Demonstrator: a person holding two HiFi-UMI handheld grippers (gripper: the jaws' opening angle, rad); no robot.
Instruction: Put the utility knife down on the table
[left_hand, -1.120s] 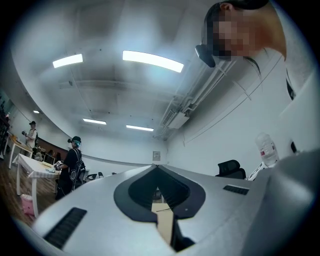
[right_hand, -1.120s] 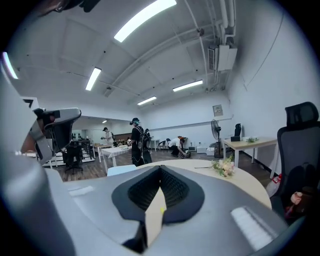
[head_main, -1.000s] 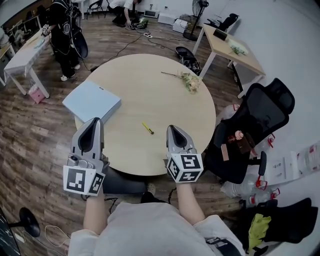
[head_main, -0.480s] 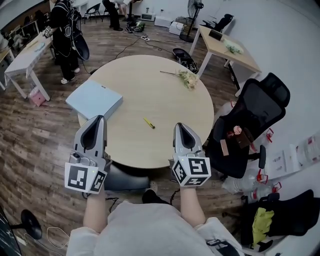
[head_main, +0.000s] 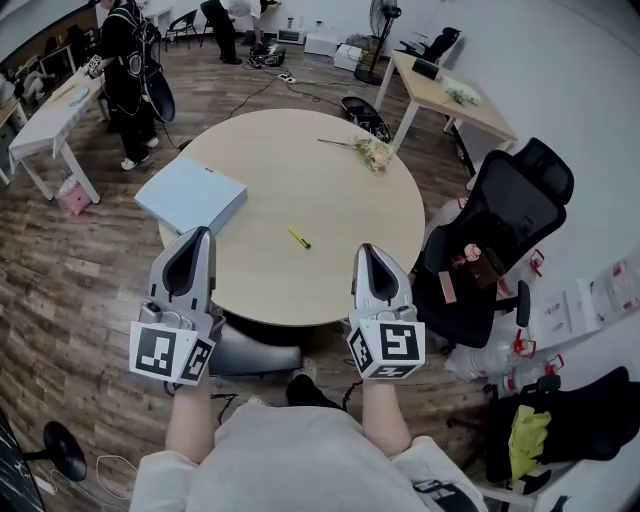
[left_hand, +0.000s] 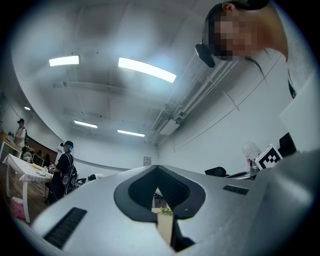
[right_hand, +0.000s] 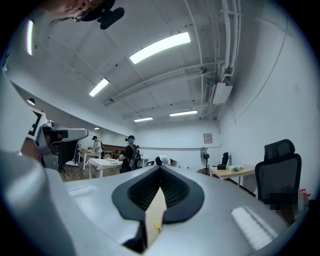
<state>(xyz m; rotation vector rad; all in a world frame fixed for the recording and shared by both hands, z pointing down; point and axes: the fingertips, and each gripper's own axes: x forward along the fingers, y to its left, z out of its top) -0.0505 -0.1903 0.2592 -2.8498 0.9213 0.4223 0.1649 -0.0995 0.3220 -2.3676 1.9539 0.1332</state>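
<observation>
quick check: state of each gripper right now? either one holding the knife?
Left gripper: shut, nothing between the jaws.
Right gripper: shut, nothing between the jaws.
The utility knife lies on the table, clear of both.

Two hand-held units with silver-grey, tapered shells: left gripper (head_main: 196, 238), right gripper (head_main: 366, 252). Black ribbed pads (right_hand: 175, 192) line the inner faces. A dark slotted vent (left_hand: 65, 227) sits on the left shell. At each near end is a white cube with black square markers: left cube (head_main: 170, 355), right cube (head_main: 387, 348). The person wears a pale grey short-sleeved shirt (head_main: 290, 455).
</observation>
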